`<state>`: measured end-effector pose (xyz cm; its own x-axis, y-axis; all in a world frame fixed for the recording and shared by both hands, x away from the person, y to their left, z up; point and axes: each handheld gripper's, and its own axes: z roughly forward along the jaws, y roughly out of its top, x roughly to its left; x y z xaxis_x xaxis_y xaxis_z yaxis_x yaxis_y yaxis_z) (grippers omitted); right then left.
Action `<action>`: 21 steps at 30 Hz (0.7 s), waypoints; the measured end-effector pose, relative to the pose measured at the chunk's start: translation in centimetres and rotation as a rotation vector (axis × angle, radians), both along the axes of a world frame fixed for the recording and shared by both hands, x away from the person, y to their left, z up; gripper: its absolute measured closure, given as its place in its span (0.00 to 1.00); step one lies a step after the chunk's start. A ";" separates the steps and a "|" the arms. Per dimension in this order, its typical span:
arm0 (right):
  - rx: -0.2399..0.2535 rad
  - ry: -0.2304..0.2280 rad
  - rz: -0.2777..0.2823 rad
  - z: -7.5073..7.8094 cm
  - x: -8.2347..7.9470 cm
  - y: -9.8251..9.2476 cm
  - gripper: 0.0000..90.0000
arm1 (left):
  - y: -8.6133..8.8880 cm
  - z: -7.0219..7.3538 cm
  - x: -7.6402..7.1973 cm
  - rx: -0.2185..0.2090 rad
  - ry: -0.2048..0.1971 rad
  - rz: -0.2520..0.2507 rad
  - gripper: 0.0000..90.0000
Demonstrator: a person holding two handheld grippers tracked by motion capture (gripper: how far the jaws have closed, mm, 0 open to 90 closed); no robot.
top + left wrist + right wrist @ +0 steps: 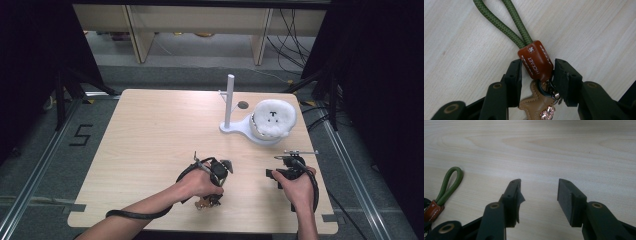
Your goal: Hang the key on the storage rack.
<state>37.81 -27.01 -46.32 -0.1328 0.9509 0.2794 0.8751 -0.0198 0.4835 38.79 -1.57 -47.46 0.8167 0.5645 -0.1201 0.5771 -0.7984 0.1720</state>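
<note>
The keyring (536, 62) lies on the worktop (150, 135) with its brown leather tab between the jaws of the left gripper (536, 72); the jaws stand just beside the tab, and whether they press it I cannot tell. Its green cord loop (504, 21) stretches away. The right gripper (539, 195) hangs open and empty, near the loop.

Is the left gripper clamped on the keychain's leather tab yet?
Cannot tell. The left gripper has its jaws on either side of the brown leather tab, close against its edges, but pad pressure isn't visible.
</note>
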 end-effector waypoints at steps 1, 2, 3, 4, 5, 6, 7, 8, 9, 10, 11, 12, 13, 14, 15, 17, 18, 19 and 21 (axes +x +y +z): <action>0.000 0.001 0.000 0.0 0.0 0.0 0.61 | 0.1 0.0 0.0 0.002 0.009 -0.001 0.66; 0.000 0.002 0.000 -0.1 0.0 0.0 0.61 | 0.1 0.0 0.0 -0.001 0.014 -0.002 0.68; 0.005 0.002 0.013 -0.1 0.0 -0.1 0.61 | 0.2 0.0 0.0 -0.005 0.018 -0.006 0.70; 0.003 0.002 0.012 -0.1 0.0 0.0 0.61 | 0.3 0.0 0.0 -0.006 0.024 -0.013 0.73; 0.003 0.001 0.012 -0.1 0.0 0.0 0.61 | 0.4 0.0 0.0 -0.015 0.023 -0.013 0.75; 0.002 0.000 0.013 -0.1 0.0 0.0 0.61 | 0.5 0.0 0.0 -0.017 0.028 -0.015 0.75; 0.002 0.001 0.013 -0.1 0.0 0.0 0.61 | 0.5 -0.1 0.0 -0.021 0.027 -0.018 0.76; 0.003 0.000 0.013 -0.1 0.0 0.0 0.61 | 0.6 0.0 0.0 -0.021 0.027 -0.021 0.77; 0.004 0.000 0.012 -0.1 0.1 0.0 0.61 | 0.6 0.0 0.0 -0.021 0.027 -0.028 0.77; -0.007 -0.005 0.008 -0.2 0.1 0.1 0.61 | 0.6 0.0 0.0 -0.022 0.026 -0.030 0.77; -0.008 -0.004 0.007 -0.2 0.1 0.1 0.61 | 0.5 0.0 0.0 -0.021 0.023 -0.035 0.78; 0.010 0.000 0.018 -0.1 0.0 0.1 0.61 | 0.5 0.0 0.0 -0.017 0.021 -0.043 0.78; 0.005 -0.003 0.016 -0.1 0.1 0.1 0.61 | 0.6 0.1 0.0 -0.012 0.020 -0.051 0.78; -0.007 -0.004 0.007 -0.2 0.1 0.1 0.61 | 0.6 0.1 0.0 -0.016 0.015 -0.054 0.79; 0.001 -0.003 0.016 -0.1 0.1 0.0 0.61 | 0.6 0.1 -0.1 -0.020 0.013 -0.058 0.79; 0.008 0.003 -0.006 0.0 0.0 0.1 0.61 | 0.7 0.0 -0.1 -0.030 0.001 -0.071 0.80; 0.014 0.014 -0.024 0.0 0.0 0.1 0.61 | 0.8 0.1 -0.1 -0.028 0.000 -0.080 0.80; 0.023 0.013 -0.017 0.1 -0.1 0.0 0.60 | 0.8 0.0 -0.2 -0.033 -0.005 -0.084 0.80; 0.006 -0.003 -0.011 0.1 -0.1 -0.2 0.60 | 0.9 0.0 -0.3 -0.040 -0.011 -0.090 0.80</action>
<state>37.76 -27.25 -46.22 -0.1236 0.9507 0.2845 0.8734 -0.0319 0.4859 38.53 -0.68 -47.45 0.8652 0.4838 -0.1322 0.5014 -0.8392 0.2106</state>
